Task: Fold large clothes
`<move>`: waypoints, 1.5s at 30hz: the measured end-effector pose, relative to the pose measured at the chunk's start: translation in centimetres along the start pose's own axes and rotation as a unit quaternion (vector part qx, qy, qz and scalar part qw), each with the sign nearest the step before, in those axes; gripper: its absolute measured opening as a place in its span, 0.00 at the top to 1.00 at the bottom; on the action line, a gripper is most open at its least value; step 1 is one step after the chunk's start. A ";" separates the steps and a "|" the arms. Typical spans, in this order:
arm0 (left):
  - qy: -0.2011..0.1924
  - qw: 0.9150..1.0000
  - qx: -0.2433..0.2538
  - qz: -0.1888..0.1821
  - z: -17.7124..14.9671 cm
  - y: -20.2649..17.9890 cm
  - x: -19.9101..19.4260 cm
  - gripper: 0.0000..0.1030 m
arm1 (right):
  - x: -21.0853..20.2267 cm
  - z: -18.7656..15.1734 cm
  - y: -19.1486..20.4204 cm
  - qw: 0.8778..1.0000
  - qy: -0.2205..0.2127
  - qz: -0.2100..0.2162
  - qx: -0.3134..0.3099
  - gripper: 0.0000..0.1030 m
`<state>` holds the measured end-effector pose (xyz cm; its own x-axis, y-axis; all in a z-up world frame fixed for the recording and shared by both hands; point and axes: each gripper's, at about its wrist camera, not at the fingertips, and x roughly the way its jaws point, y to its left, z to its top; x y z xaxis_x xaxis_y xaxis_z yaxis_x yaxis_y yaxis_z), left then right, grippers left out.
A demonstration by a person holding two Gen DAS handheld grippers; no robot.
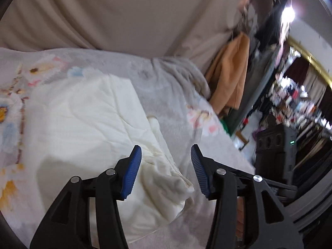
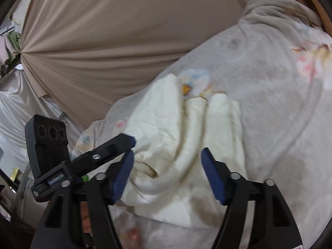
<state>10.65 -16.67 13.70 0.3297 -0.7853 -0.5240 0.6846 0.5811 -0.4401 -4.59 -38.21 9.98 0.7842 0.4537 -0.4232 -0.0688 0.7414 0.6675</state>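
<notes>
Cloth (image 1: 83, 128): soft, light, limp; you should pinch its near corners.
Left tongs (image 1: 166, 172): spread, empty.
Right tongs (image 2: 167, 176): spread, empty.

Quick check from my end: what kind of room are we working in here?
Most likely a bedroom in a home. A cream garment lies on a floral fleece blanket spread over what looks like a bed, a beige curtain hangs behind, and clothes hang alongside.

Cream garment (image 1: 83, 124) — folded, on blanket
</notes>
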 end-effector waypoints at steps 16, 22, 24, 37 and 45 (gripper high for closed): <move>-0.024 0.994 -0.053 0.092 -2.7 5.5 -5.7 0.46 | -1.8 1.2 2.2 0.999 -0.022 0.029 -0.021 0.89; 0.030 0.992 0.010 0.126 -4.4 3.3 0.6 0.47 | 1.6 -2.7 -8.0 0.996 0.026 -0.056 0.060 0.90; 0.030 0.985 0.046 0.165 -5.3 2.2 1.8 0.46 | 1.9 -3.1 -8.3 0.996 0.029 -0.060 0.067 0.89; 0.029 0.975 0.067 0.211 -6.4 2.4 3.1 0.44 | -2.0 -3.1 4.4 0.985 -0.027 -0.127 -0.114 0.99; 0.035 0.970 0.088 0.224 -6.9 1.3 3.2 0.43 | 4.3 -8.5 -0.9 0.964 0.033 -0.227 -0.136 1.00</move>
<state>8.12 -16.95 6.41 0.5783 -0.4424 -0.6854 0.5853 0.8103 -0.0292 -6.42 -32.70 2.37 0.7308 0.0750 -0.6784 0.1068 0.9691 0.2222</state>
